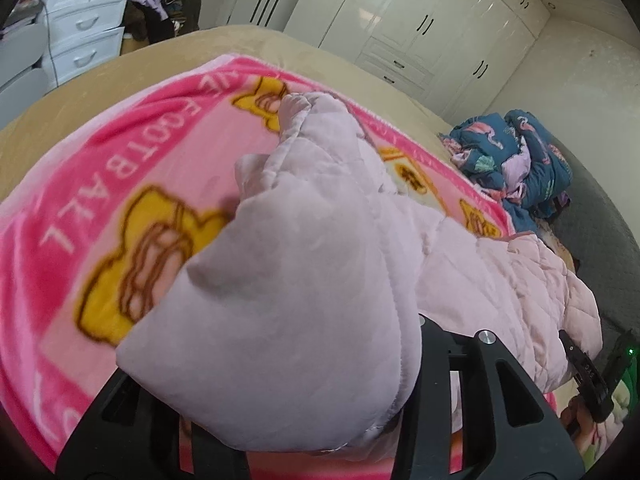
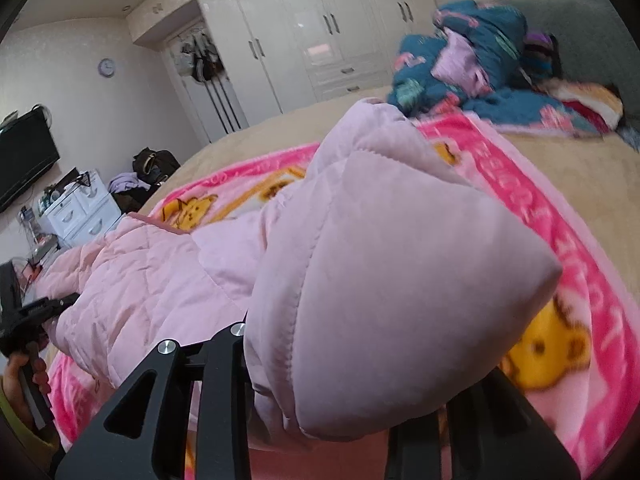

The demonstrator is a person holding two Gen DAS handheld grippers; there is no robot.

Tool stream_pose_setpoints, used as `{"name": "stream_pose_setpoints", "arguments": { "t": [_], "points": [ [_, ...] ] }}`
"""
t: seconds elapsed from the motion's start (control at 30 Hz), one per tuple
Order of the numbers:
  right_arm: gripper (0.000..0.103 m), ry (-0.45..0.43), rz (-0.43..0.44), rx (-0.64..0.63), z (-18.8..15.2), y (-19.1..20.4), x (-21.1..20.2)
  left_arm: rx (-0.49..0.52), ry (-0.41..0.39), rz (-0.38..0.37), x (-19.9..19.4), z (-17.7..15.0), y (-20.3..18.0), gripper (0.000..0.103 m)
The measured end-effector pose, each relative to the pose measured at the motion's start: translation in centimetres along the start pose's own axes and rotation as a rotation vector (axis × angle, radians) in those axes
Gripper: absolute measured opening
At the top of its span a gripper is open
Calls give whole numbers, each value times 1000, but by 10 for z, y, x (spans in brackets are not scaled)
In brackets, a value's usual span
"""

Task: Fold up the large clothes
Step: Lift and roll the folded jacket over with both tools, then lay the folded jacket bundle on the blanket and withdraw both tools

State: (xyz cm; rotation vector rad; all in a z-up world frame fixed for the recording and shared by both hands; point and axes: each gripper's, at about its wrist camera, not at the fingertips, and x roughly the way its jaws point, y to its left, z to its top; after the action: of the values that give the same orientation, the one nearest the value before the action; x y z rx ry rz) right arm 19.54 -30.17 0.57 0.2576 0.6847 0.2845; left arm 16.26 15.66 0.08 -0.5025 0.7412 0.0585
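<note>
Quilted pink jacket (image 1: 304,280) lying across a pink bear-print blanket (image 1: 120,168) on the bed (image 1: 100,76). Left claw (image 1: 316,432) closed on a padded fold of the jacket; right claw (image 2: 340,420) likewise clamped on another fold (image 2: 384,280), each fold bulging over the narrowly parted fingers. A white drawer unit (image 1: 80,28) stands beyond the bed, drawers shut, contents hidden. Blue patterned bedding (image 2: 460,64) heaped near the headboard.
</note>
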Motion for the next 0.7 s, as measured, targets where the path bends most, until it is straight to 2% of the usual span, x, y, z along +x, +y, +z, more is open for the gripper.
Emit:
{"name": "stream_pose_setpoints", "arguments": {
  "t": [0.17, 0.27, 0.33, 0.37, 0.43, 0.5, 0.6, 0.7],
  "points": [
    [37, 67, -17, 110, -26, -22, 11, -7, 17, 29, 9, -13, 11, 39],
    [48, 106, 1, 238, -39, -42, 19, -10, 18, 39, 13, -20, 18, 50],
    [65, 124, 15, 325, -47, -56, 23, -31, 21, 35, 15, -25, 25, 59],
    [70, 131, 10, 344, -50, -59, 23, -45, 21, 31, 16, -28, 30, 63],
    [87, 147, -8, 378, -55, -64, 20, -59, 18, 53, 15, -32, 40, 83],
    [94, 137, -29, 412, -58, -69, 10, -66, 23, 65, 12, -36, 47, 91],
    [97, 133, -39, 453, -63, -76, -7, -69, 23, 60, 0, -40, 54, 93],
    [97, 109, -86, 416, -64, -74, -32, -49, 16, 72, -17, -42, 55, 94]
  ]
}}
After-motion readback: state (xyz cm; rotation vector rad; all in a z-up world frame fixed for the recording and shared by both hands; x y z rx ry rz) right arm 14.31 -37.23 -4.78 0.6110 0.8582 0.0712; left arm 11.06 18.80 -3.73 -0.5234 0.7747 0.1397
